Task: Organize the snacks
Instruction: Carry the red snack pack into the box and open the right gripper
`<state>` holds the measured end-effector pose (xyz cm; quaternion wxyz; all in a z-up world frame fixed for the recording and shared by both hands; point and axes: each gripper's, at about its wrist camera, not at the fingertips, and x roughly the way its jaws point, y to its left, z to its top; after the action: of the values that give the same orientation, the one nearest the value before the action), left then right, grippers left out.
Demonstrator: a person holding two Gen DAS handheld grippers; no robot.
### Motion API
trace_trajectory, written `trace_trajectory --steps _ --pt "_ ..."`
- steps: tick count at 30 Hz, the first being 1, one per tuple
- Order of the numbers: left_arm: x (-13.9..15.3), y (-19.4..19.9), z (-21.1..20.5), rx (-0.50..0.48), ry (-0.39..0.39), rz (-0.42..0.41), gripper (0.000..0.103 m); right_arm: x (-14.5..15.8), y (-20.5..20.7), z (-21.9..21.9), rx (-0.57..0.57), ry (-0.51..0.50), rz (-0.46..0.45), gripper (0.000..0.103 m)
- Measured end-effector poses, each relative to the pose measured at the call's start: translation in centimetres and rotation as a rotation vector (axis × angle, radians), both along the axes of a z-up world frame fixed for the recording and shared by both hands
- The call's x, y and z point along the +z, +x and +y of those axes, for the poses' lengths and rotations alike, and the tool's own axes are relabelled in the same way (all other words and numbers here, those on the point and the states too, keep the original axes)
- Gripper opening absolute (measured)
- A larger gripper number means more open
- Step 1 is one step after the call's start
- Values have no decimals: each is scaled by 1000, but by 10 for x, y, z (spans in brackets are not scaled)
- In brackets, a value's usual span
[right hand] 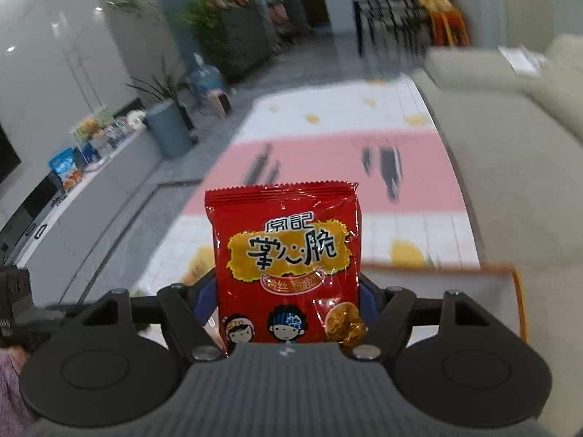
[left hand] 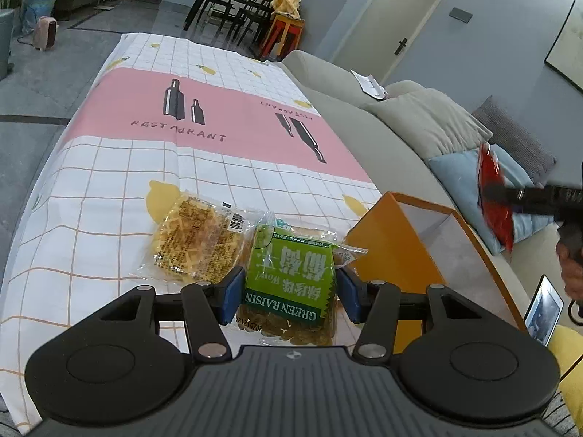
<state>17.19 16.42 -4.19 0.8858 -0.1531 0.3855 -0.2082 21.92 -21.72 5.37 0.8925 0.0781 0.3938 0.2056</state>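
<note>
A green raisin packet (left hand: 288,284) sits between the blue pads of my left gripper (left hand: 289,291), which is shut on its sides just above the checked tablecloth (left hand: 109,189). A clear packet of yellow crisp snack (left hand: 196,240) lies on the cloth just to its left. An open orange box (left hand: 393,247) stands to its right. My right gripper (right hand: 288,291) is shut on a red snack packet (right hand: 288,255) and holds it upright in the air. In the left wrist view that red packet (left hand: 492,167) and the right gripper (left hand: 495,196) hang beyond the box, over the sofa side.
A grey sofa (left hand: 346,83) with cushions (left hand: 430,120) runs along the table's right edge. A phone (left hand: 543,309) leans near the box. The orange box rim (right hand: 473,267) lies low right in the right wrist view. A dining table and chairs (left hand: 237,3) stand far back.
</note>
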Motion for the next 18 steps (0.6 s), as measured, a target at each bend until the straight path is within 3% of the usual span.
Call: trace_trajectory --steps 5,13,18 --pt "-2 1 -1 1 4 13 62 -36 7 -15 -146 -130 172 72" --pt "-8 3 -5 4 37 34 62 -95 36 -9 -241 -161 292 72" --pt "-10 7 -8 -3 49 42 62 -118 49 2 -217 -151 345 73"
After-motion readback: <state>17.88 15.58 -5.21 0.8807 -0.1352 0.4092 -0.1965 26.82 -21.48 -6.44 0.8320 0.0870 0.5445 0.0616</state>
